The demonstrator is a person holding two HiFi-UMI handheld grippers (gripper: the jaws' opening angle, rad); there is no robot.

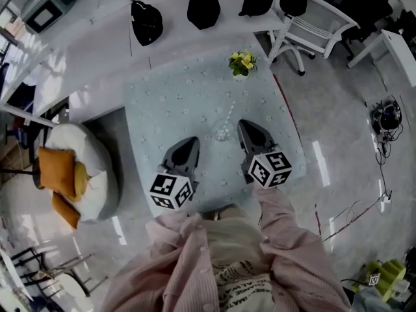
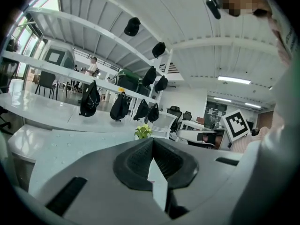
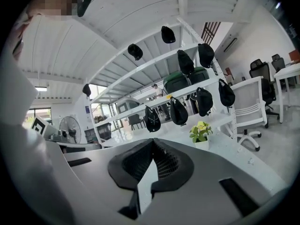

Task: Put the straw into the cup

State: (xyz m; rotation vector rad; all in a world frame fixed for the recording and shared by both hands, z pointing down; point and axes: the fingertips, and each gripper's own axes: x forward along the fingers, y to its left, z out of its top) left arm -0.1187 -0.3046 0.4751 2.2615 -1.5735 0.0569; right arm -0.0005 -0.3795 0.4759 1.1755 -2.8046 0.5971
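Note:
A clear cup [image 1: 223, 134] stands on the pale dotted table [image 1: 169, 103], between my two grippers and slightly beyond them. A thin clear straw [image 1: 229, 114] rises out of it and leans toward the far side. My left gripper [image 1: 193, 140] hovers just left of the cup, its jaws together with nothing in them. My right gripper [image 1: 242, 123] is close on the cup's right, also shut and empty. In both gripper views the jaws meet at the tips, left gripper [image 2: 152, 140] and right gripper [image 3: 152, 142], and both point over the table; neither view shows cup or straw.
A small pot of yellow flowers [image 1: 242, 64] stands at the table's far edge. Black bags [image 1: 203, 6] hang on the white shelf behind. A white chair [image 1: 312, 25] is at the far right, and a white seat with orange cushions [image 1: 71, 168] at the left.

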